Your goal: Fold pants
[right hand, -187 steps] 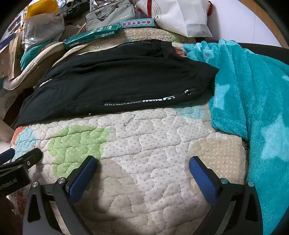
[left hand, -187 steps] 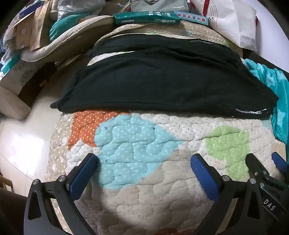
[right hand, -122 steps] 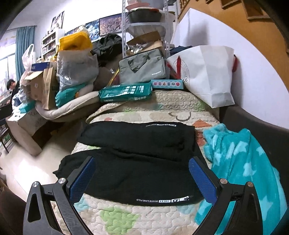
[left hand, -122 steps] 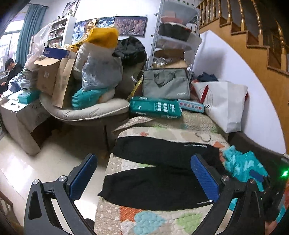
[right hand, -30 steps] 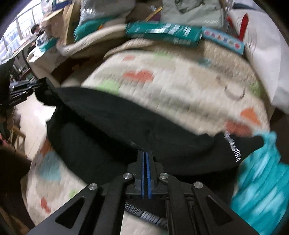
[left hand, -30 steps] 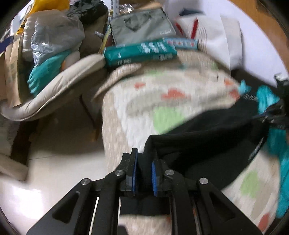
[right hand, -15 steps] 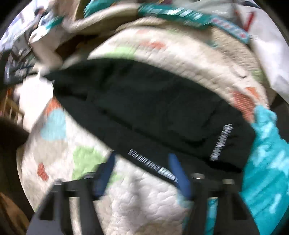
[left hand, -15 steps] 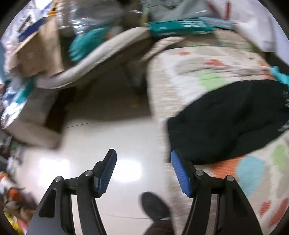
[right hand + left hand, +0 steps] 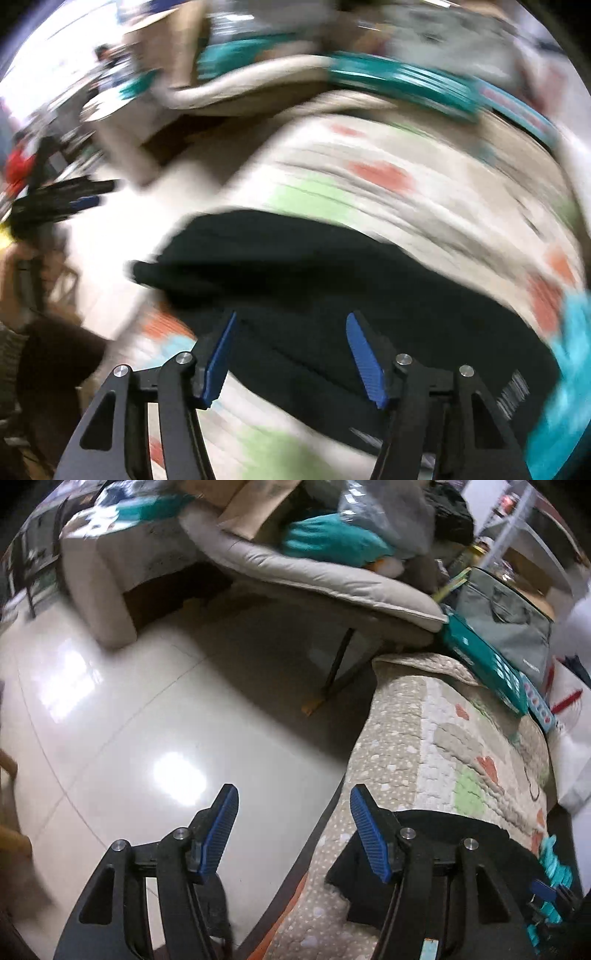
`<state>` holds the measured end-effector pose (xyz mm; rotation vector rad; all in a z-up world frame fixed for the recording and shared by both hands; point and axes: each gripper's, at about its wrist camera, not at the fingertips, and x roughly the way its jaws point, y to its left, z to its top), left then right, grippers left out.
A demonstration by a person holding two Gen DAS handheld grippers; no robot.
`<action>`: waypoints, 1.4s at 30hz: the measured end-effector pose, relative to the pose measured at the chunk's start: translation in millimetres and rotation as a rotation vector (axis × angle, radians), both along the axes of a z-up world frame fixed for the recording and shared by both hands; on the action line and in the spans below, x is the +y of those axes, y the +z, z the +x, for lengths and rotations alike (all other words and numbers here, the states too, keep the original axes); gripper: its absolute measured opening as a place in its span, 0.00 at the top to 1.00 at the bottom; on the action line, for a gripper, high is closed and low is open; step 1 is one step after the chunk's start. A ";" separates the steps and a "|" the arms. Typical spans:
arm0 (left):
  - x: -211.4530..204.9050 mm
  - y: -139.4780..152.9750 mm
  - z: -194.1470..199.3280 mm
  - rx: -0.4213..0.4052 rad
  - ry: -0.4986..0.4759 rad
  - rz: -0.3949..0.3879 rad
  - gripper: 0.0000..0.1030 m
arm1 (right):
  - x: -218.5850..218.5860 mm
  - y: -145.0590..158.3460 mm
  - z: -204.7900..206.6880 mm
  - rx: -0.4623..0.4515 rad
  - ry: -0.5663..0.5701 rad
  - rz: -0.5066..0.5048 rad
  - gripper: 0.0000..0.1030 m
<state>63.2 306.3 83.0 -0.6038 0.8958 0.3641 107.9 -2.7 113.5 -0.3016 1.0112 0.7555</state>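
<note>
The black pants (image 9: pixel 332 288) lie folded lengthwise on the patterned quilt (image 9: pixel 424 199), legs toward the left edge. In the left wrist view their leg end (image 9: pixel 461 834) shows at the lower right, behind my right finger. My left gripper (image 9: pixel 291 830) is open and empty, hanging over the floor beside the quilt's edge. My right gripper (image 9: pixel 290 350) is open and empty, just above the pants. The right wrist view is blurred by motion. The left gripper (image 9: pixel 62 203) also shows there at the far left.
A glossy tiled floor (image 9: pixel 129 720) lies left of the quilt (image 9: pixel 424 760). A beige cushioned chair (image 9: pixel 314 576) piled with bags stands behind. A teal box (image 9: pixel 484 664) and a grey bag (image 9: pixel 509 624) sit at the quilt's far end. A teal blanket (image 9: pixel 561 387) lies right of the pants.
Both grippers were shut on the pants a second ago, carrying one leg over the other. They have let go and opened. The left gripper has swung out over the floor.
</note>
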 end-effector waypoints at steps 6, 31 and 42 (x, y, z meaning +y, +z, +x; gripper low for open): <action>11.1 -2.5 -9.8 -0.043 0.035 -0.103 0.40 | 145.8 -33.7 -0.4 -0.035 0.263 -0.071 0.37; 18.6 -0.1 -19.3 -0.096 0.073 -0.211 0.39 | 216.0 -82.8 68.2 0.006 0.167 -0.157 0.23; 13.9 -1.4 -16.4 -0.080 0.086 -0.162 0.39 | 199.7 -85.1 -4.1 -0.017 0.108 -0.157 0.74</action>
